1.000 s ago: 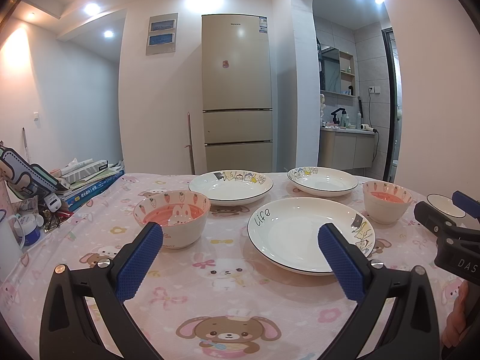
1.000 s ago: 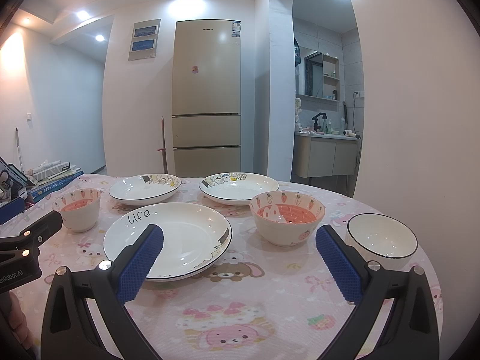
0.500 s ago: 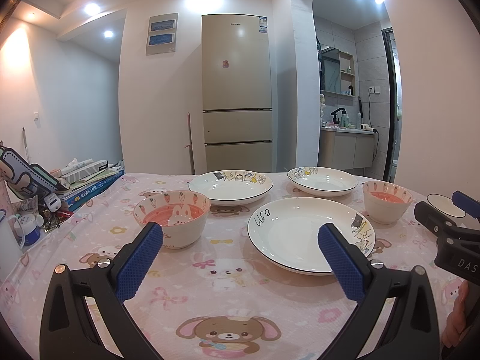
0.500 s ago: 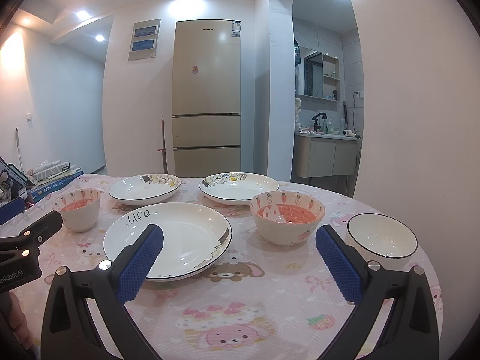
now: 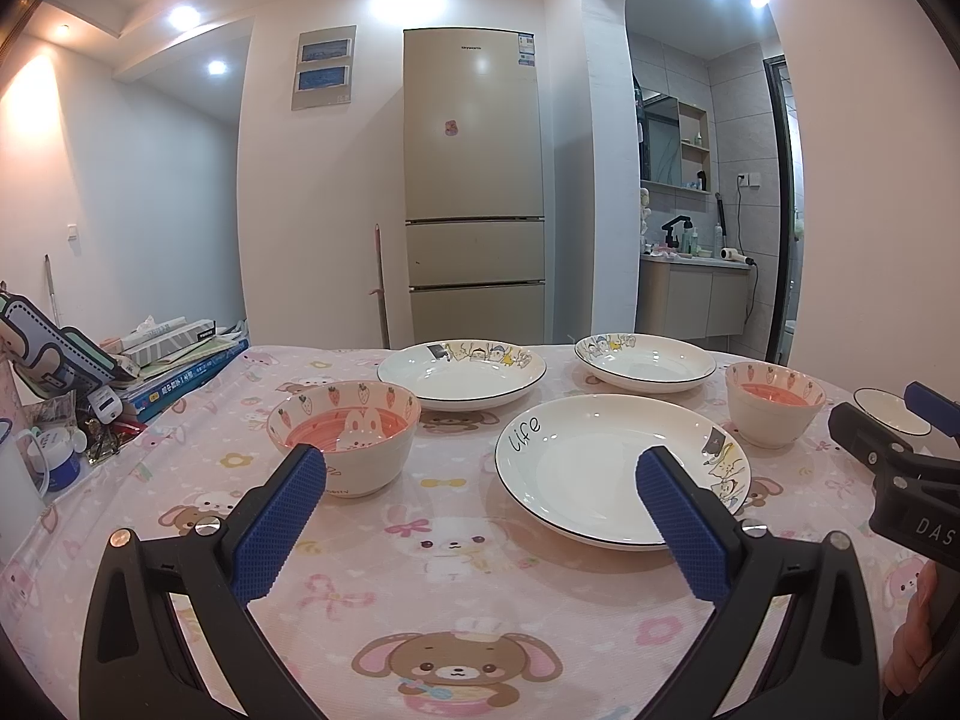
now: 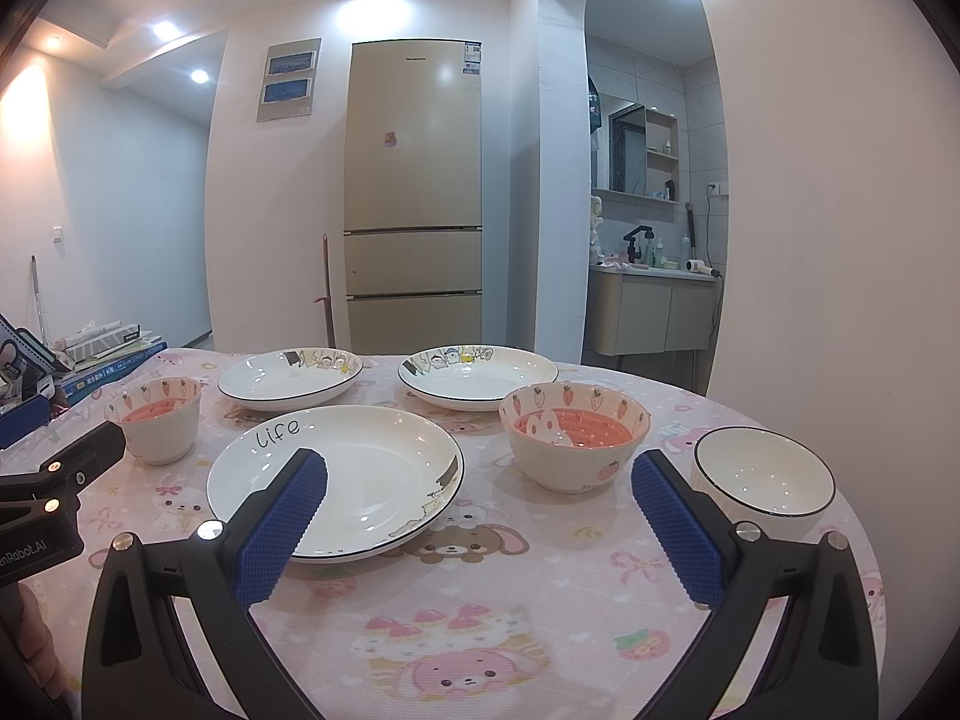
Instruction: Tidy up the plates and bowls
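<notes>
A large white "life" plate lies mid-table. Two deep cartoon-rimmed plates sit behind it, also in the right wrist view. A strawberry bowl stands left, a second strawberry bowl right, and a plain white bowl far right. My left gripper is open and empty, above the cloth in front of the dishes. My right gripper is open and empty, likewise short of the dishes.
The round table has a pink cartoon tablecloth. Books and clutter are piled at the left edge. A fridge stands behind the table. The table's right edge curves close to the white bowl.
</notes>
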Demonstrator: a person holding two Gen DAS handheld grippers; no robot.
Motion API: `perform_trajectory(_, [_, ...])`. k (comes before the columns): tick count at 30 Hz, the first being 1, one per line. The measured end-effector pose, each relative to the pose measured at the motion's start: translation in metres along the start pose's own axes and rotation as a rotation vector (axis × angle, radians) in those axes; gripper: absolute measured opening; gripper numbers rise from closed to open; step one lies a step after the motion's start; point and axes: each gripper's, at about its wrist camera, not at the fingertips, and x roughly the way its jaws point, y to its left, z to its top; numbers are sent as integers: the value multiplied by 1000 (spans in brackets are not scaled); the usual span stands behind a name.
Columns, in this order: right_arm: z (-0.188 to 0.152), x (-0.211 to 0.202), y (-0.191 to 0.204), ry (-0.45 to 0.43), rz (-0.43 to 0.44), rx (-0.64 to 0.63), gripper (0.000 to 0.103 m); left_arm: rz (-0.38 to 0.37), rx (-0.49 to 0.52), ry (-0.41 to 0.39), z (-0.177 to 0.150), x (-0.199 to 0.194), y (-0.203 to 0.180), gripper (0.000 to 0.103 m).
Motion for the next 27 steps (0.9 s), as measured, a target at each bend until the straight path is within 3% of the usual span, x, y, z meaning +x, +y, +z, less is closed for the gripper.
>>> perform_trajectory(27, [0,-1,-2,-3,-2,4,103,-16,-13,0,-1,-1,3,103])
